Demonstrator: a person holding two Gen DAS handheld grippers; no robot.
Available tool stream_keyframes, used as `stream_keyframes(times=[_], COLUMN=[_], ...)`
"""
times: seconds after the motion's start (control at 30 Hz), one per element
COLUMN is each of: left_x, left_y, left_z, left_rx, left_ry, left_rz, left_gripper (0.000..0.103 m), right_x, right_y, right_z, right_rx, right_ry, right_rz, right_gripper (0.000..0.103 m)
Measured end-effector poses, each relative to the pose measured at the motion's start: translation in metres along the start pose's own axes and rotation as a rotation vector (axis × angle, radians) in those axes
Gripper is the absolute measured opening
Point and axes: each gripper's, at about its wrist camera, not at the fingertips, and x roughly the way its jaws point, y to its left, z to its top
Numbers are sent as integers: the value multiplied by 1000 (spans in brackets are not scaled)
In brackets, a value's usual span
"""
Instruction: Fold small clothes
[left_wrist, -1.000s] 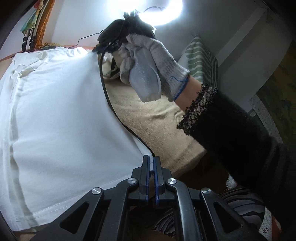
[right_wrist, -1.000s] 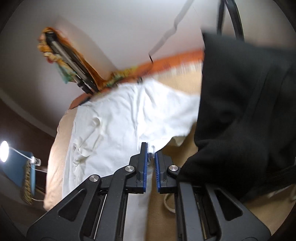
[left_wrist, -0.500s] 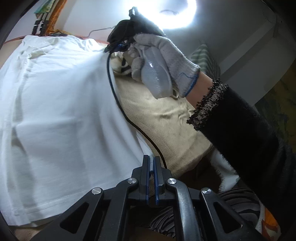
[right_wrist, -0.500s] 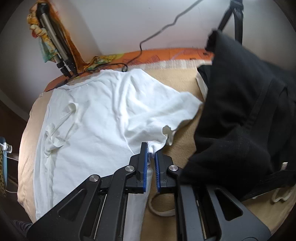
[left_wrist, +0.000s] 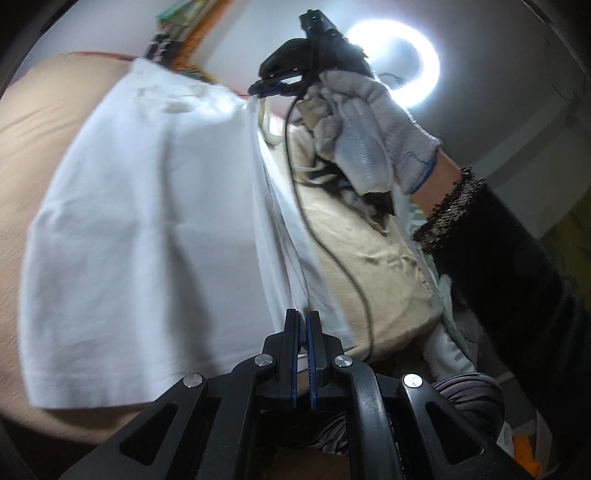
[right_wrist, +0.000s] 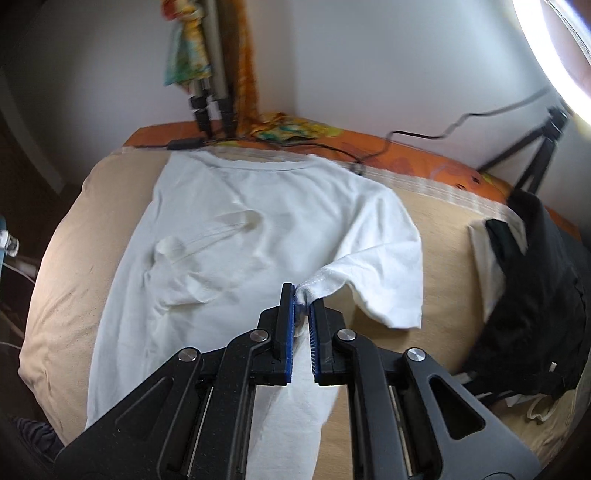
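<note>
- Left wrist view: the left gripper (left_wrist: 303, 325) sits at 6 o'clock, its blue pads pressed nearly together on the hem edge of the white shirt (left_wrist: 147, 229). It looks to be pinching that edge, though blur makes the bite hard to confirm.
- The shirt spreads from 9 to 12 o'clock over the tan bed (left_wrist: 369, 266). Up at 1 o'clock the gloved hand (left_wrist: 369, 125) carries the right gripper (left_wrist: 273, 86), which meets the shirt's far edge.
- Right wrist view: the right gripper (right_wrist: 303, 306) is at 6 o'clock, pads close together and pinching a bunch of cloth at the sleeve (right_wrist: 384, 266) seam.
- The shirt (right_wrist: 229, 236) lies mostly flat, collar at 12 o'clock, with a few wrinkles at centre. A black garment (right_wrist: 535, 295) is heaped at 3 o'clock.
- Handling: the shirt should be light, soft and limp, so it will sag and crease between holds. Seams and hems look like the firmest places to grip; both edges should be lifted together to keep the fold straight.
</note>
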Motion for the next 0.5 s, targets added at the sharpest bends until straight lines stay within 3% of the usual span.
stream_keyframes(times=[0.27,0.33,0.37,0.4,0.5], left_x=[-2,-4,-3,-6,-19], left_y=[24,25,23,22,19], left_z=[-4,-3,-3,-1,4], left_rx=[-15,1,3,6,31], left_ry=[41,60,64,59,59], left_rz=[54,67,76,82,88], left_gripper=[1,13,30,37,39], right_x=[50,59,63,64,53], right_y=[47,48,47,44,33], right_z=[-2,-4,-4,-5,-5], right_rx=[-63,-56,-43,-33,6], right_ry=[88,115,130,141,149], right_rz=[7,21,48,66,178], right_gripper=[8,8,10,16,30])
